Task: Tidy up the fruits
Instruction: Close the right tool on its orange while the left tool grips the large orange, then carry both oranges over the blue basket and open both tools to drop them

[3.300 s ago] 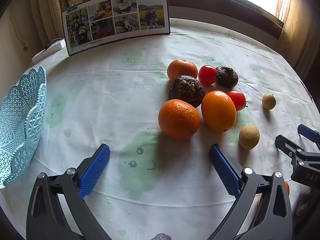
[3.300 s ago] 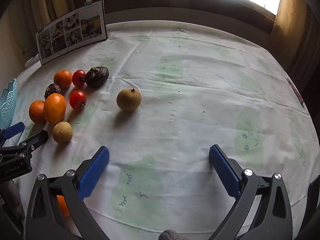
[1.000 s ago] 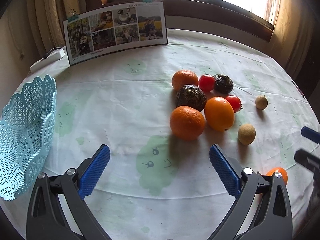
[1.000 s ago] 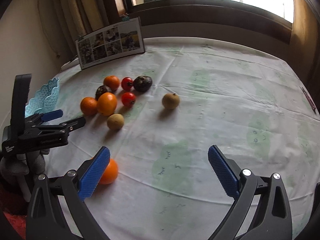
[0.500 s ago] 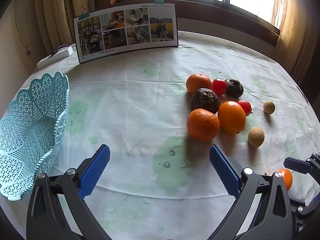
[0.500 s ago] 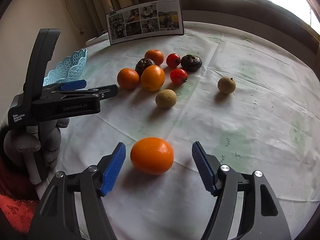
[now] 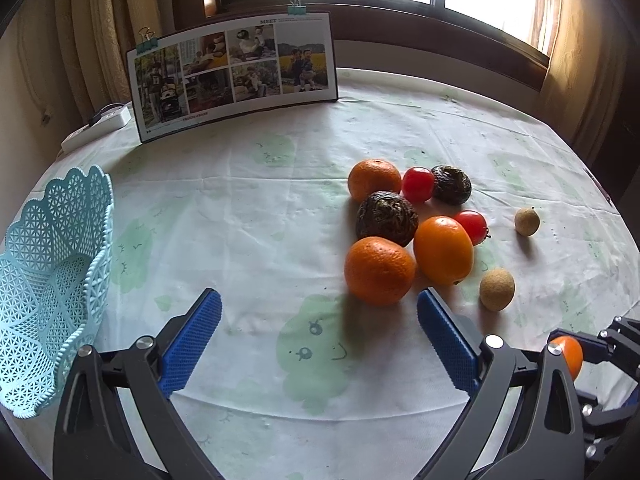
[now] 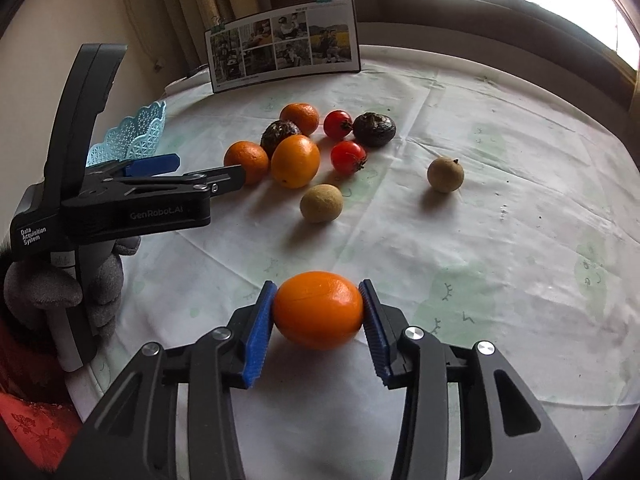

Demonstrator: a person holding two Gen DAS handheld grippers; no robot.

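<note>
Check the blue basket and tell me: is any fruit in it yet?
No. The blue lattice basket shows only its bare inside, and the fruit cluster, such as the nearest orange, lies on the tablecloth.

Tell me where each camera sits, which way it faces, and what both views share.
Left wrist: on the open left gripper, facing the table's fruit; its own fingers show.
Right wrist: on the right gripper, shut on an orange; a gloved hand shows.
Shared: basket, photo board, that orange.

Smooth oval orange (image 8: 318,309) near table edge, pinched between blue pads (image 8: 256,336). Remaining fruit cluster (image 7: 404,228) mid-table: oranges, two tomatoes, two dark wrinkled fruits, two tan ones. Blue lattice basket (image 7: 48,280) empty, left.
</note>
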